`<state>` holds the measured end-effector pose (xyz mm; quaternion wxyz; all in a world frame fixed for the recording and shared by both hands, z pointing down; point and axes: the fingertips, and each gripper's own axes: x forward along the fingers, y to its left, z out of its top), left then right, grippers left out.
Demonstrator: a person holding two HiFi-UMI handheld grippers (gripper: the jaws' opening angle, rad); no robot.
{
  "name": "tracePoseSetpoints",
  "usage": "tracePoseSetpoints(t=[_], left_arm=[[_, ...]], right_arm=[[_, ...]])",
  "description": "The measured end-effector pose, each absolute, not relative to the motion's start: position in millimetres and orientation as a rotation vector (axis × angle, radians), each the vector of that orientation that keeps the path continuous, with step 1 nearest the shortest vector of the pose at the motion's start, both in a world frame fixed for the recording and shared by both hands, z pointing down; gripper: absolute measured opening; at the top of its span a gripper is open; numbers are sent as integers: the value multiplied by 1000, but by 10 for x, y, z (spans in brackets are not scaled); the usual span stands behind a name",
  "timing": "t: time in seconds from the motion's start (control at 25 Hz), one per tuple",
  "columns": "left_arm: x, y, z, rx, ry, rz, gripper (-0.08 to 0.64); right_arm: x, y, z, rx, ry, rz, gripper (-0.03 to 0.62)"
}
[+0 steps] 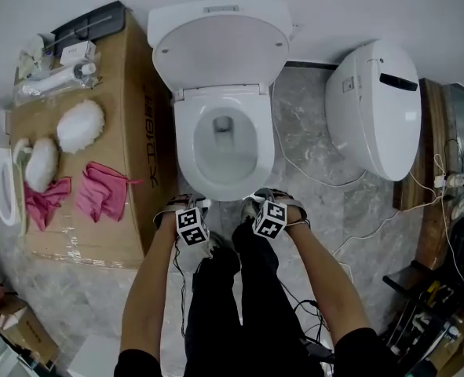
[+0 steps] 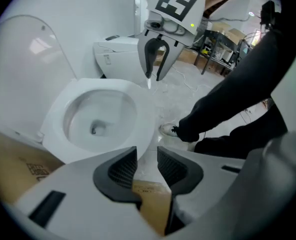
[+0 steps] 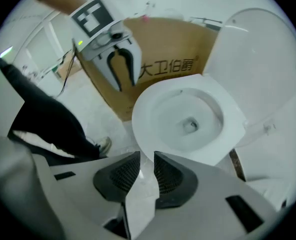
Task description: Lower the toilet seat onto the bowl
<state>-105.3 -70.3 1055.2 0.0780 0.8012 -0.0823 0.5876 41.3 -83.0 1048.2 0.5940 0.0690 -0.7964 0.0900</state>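
the toilet seat (image 1: 224,144) lies flat on the bowl (image 1: 225,185), at the middle of the head view, right in front of the person. its long axis runs from the tank towards the person's feet, with the rounded nose nearest the grippers and the squarer hinge end at the back. it is a smooth, glossy white ring, egg-shaped around the opening. the lid (image 1: 220,49), the same shiny white, stands raised behind it against the tank.

the left gripper (image 1: 183,204) and right gripper (image 1: 264,196) hang side by side just short of the bowl's front edge, both pointing steeply down. the left gripper's dark ribbed fingers (image 2: 120,171) stand a little apart with nothing between them, only floor and box behind the gap. the right gripper's fingers (image 3: 170,176) show a narrower gap, also empty. each carries a cube with black-and-white square markers.

a brown cardboard box (image 1: 129,132) stands just beside the bowl on the left, printed with 大卫伯爵. on it lie two white fluffy pads (image 1: 81,126), crumpled pink cloths (image 1: 104,191) and some bottles (image 1: 55,77). a second white toilet (image 1: 373,108) sits on the right on the grey veined marble floor (image 1: 310,210).
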Motion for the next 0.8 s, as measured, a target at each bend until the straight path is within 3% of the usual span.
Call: tracePoseSetpoints(t=[0.28, 0.48, 0.8], left_arm=[[-825, -773, 8789, 2349, -765, 1344, 18], [-886, -1366, 7261, 2398, -1182, 1060, 9], [-1102, -1474, 5057, 2418, -1612, 619, 9]], right_arm=[[377, -1058, 8644, 735, -2022, 567, 44], [391, -1655, 7155, 1132, -2181, 600, 35], [380, -1678, 4998, 1452, -2411, 474, 34]])
